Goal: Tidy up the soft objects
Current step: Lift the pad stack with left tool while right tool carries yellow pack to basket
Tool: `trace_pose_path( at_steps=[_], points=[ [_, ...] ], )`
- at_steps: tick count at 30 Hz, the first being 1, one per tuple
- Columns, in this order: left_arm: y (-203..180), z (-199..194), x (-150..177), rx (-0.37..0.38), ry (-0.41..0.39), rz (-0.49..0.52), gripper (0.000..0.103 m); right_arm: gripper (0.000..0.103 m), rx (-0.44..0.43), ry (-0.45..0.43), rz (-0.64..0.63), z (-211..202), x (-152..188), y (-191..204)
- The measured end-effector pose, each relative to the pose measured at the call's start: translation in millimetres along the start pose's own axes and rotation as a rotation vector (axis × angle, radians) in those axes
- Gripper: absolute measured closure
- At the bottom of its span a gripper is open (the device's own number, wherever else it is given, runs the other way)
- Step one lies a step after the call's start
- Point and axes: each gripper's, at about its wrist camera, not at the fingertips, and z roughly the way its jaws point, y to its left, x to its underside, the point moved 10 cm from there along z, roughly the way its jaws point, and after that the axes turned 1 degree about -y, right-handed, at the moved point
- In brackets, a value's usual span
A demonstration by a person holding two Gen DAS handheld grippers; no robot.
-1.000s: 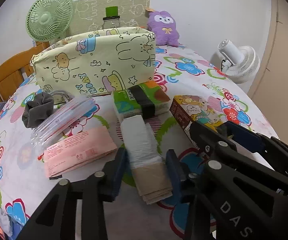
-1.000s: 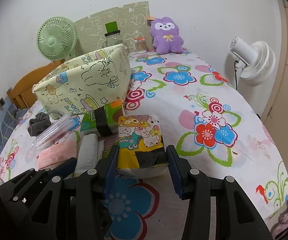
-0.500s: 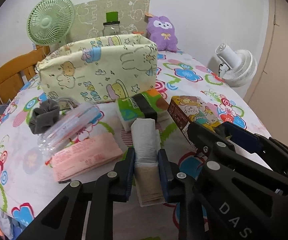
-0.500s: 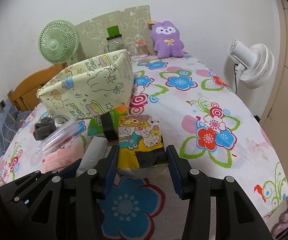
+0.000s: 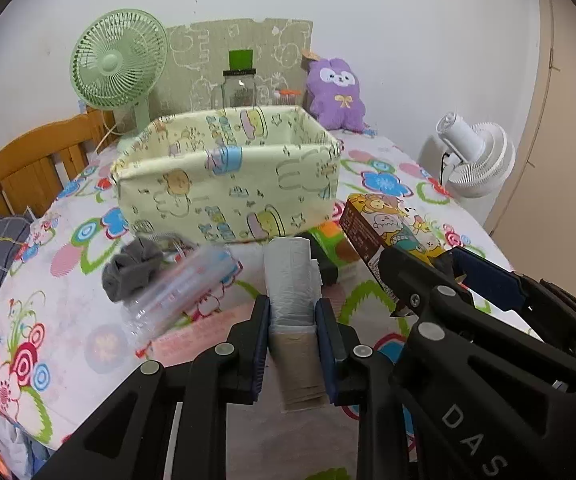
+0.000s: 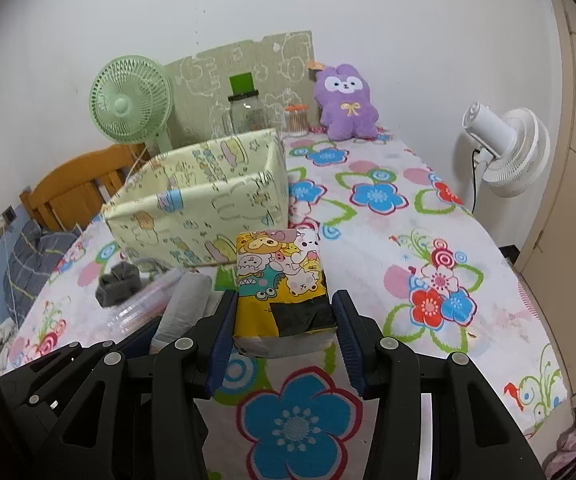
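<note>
A white tissue pack (image 5: pixel 292 280) is clamped by the left gripper (image 5: pixel 292 344), its lower end hidden. A cartoon-printed pack (image 6: pixel 281 280) is gripped by the right gripper (image 6: pixel 283 332) before the fabric bin (image 5: pixel 227 184); its underside is unseen.

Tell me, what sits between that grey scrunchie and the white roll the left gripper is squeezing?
A clear plastic pouch, blurred, lies between the grey scrunchie and the white roll. The left wrist view shows it best.

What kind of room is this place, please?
Probably a bedroom: a bed with a floral sheet, a wooden headboard and a purple plush toy by the wall.
</note>
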Motion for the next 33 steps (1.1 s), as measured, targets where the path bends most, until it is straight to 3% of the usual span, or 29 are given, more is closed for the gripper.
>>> trace_pose_path(
  at_steps=[33],
  points=[
    [28.2,-51.0,-62.0,-0.043,-0.149,-0.034,0.081,0.052,-0.049,-0.134,-0.034,-43.0,-64.5,40.9]
  ],
)
